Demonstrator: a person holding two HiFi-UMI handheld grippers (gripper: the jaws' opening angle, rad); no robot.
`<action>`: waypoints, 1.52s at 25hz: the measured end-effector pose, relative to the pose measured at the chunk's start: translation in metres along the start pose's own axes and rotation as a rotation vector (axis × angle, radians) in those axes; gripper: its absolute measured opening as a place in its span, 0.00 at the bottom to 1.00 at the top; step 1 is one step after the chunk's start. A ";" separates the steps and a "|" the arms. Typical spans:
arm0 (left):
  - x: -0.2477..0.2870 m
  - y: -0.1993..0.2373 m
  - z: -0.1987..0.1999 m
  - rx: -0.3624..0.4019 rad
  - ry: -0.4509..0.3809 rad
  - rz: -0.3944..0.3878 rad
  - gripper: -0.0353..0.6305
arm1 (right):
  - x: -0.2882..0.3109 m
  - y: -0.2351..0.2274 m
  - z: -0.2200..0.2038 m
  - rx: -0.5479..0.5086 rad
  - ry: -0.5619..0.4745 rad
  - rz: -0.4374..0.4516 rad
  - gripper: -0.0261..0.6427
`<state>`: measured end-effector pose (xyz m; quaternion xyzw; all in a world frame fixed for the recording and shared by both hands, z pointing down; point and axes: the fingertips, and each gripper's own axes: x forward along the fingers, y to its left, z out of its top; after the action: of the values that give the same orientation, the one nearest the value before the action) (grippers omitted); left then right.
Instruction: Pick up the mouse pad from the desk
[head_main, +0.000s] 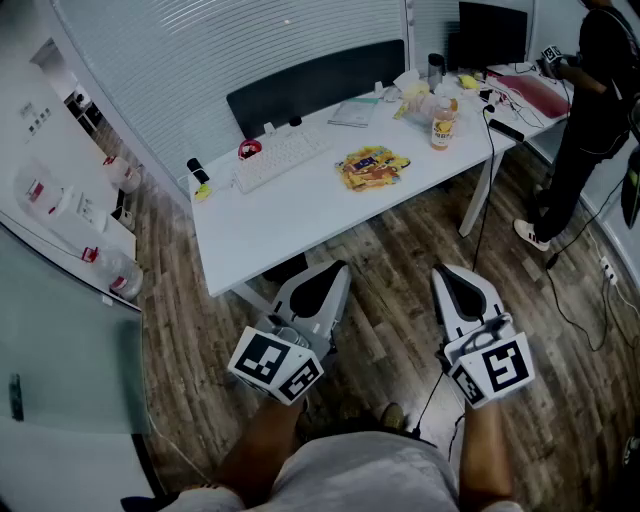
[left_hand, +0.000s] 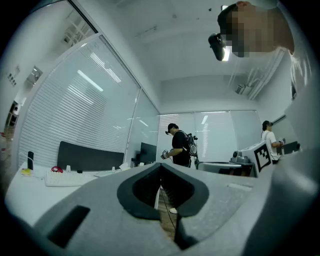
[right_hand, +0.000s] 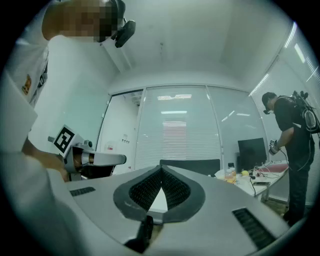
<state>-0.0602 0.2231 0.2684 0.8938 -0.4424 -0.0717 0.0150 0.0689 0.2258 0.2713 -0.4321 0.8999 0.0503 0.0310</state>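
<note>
A white desk (head_main: 270, 225) stands ahead of me on the wooden floor. A wide black pad (head_main: 315, 80) stands upright along its far edge against the blinds. It also shows as a dark upright pad (left_hand: 90, 156) in the left gripper view and as a dark strip (right_hand: 190, 166) in the right gripper view. My left gripper (head_main: 335, 270) and right gripper (head_main: 445, 272) hang side by side short of the desk's near edge, well away from the pad. Both are shut with nothing between their jaws, as the left gripper (left_hand: 161, 165) and right gripper (right_hand: 161, 169) views show.
On the desk lie a white keyboard (head_main: 278, 155), yellow snack packets (head_main: 372, 166), a bottle (head_main: 443, 125) and clutter near a monitor (head_main: 492, 32). A person in black (head_main: 590, 110) stands at the right end. Cables (head_main: 560, 290) trail over the floor.
</note>
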 end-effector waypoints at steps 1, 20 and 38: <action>-0.001 0.001 0.000 0.000 0.001 0.000 0.08 | 0.001 0.001 0.000 -0.001 0.001 0.001 0.06; -0.026 0.054 -0.001 -0.009 -0.007 0.006 0.08 | 0.041 0.029 -0.005 0.015 0.014 -0.002 0.06; -0.031 0.101 -0.007 -0.031 -0.026 -0.041 0.08 | 0.065 0.048 -0.016 -0.023 0.050 -0.064 0.06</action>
<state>-0.1582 0.1861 0.2876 0.9013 -0.4230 -0.0904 0.0217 -0.0091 0.2031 0.2839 -0.4622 0.8854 0.0486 0.0050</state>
